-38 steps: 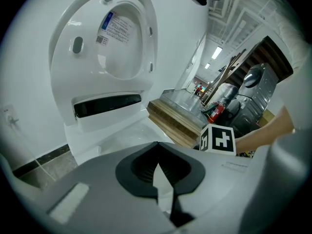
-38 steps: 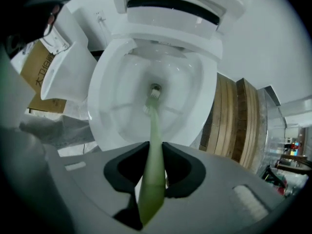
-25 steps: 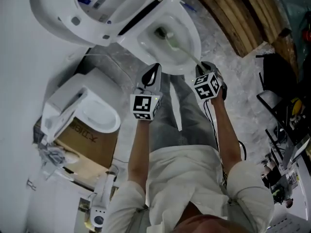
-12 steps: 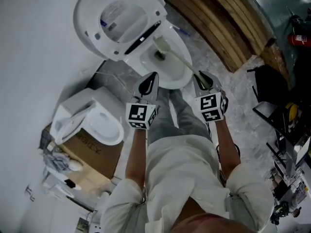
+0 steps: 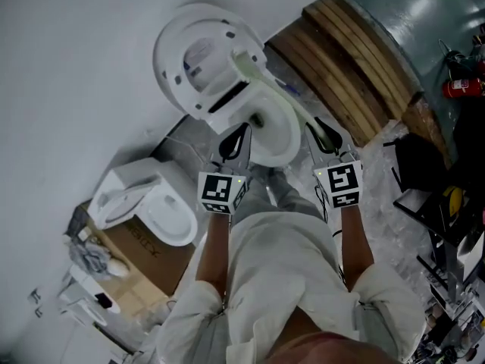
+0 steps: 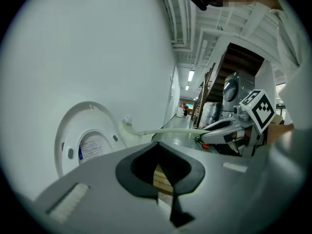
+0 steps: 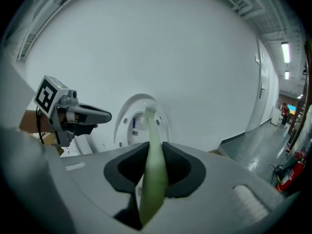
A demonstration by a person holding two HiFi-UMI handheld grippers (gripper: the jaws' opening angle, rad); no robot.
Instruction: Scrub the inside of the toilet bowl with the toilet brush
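Observation:
The white toilet bowl (image 5: pixel 284 131) stands against the wall with its lid (image 5: pixel 198 61) raised. My right gripper (image 5: pixel 322 127) is shut on the pale green handle (image 7: pixel 152 177) of the toilet brush. The handle slants up and to the left, and the brush head (image 5: pixel 247 64) hangs above the bowl's back rim, in front of the lid. In the right gripper view the brush head (image 7: pixel 150 110) points at the lid (image 7: pixel 139 121). My left gripper (image 5: pixel 236 130) is shut with nothing in it, at the bowl's near left rim. The left gripper view shows the brush head (image 6: pixel 127 129) and the right gripper (image 6: pixel 222 129).
A second white toilet (image 5: pixel 148 203) rests on a cardboard box (image 5: pixel 140 252) to the left. Stacked wooden planks (image 5: pixel 348 59) lean at the right of the bowl, with a red fire extinguisher (image 5: pixel 462 88) beyond. The person's legs (image 5: pixel 284 203) stand just before the bowl.
The brush head has come up out of the bowl and now hangs in front of the raised lid. Both grippers have drawn back a little from the bowl as the view shifted.

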